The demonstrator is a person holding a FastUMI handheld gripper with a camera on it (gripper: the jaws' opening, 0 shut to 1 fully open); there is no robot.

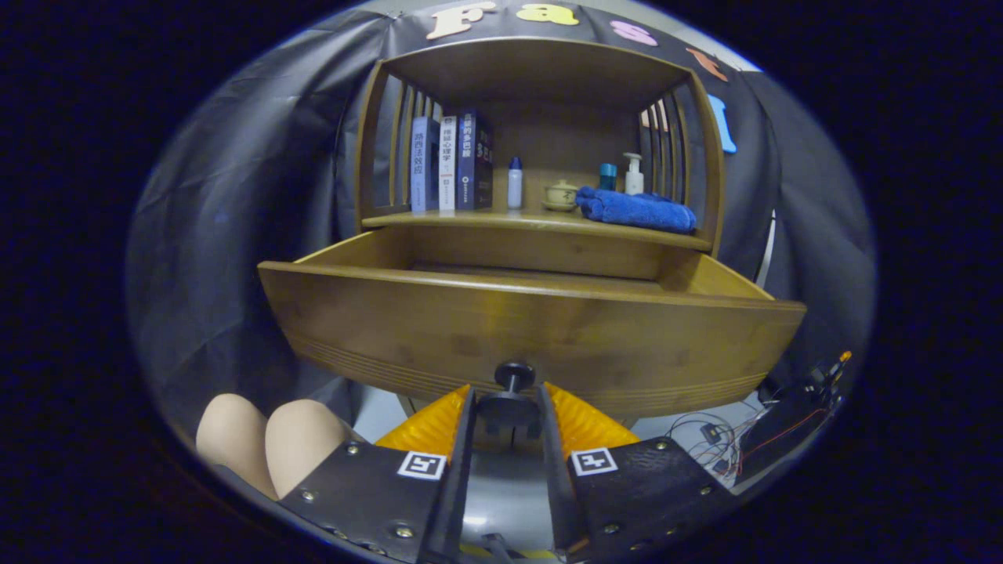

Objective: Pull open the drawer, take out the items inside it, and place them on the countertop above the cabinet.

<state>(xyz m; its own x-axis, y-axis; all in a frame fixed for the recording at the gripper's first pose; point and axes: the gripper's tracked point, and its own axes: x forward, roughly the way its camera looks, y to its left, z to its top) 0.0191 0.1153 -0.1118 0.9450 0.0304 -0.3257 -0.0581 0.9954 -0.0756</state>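
Your gripper (508, 413) sits at the front of the drawer (533, 329), its fingers (436, 427) closed in around the dark knob (514, 376); the knob's disc lies between them, but you cannot tell whether both press on it. The drawer stands pulled out from the wooden cabinet (541, 70), and its inside is hidden behind the front panel, so nothing in it can be seen. On the counter (439, 220) above the drawer stand three books (450, 163) upright at the left, with spine writing too small to read. Beside them is a small white bottle (515, 183) with a blue cap, then a pale lidded cup (561, 195) on a saucer, a folded blue towel (636, 210), and behind the towel a teal jar (608, 176) and a white pump bottle (633, 174). Each finger carries a square black-and-white marker (421, 465). Loose wires (709, 439) lie to the right below the drawer. Two rounded skin-toned shapes (266, 450) show just left of the gripper.
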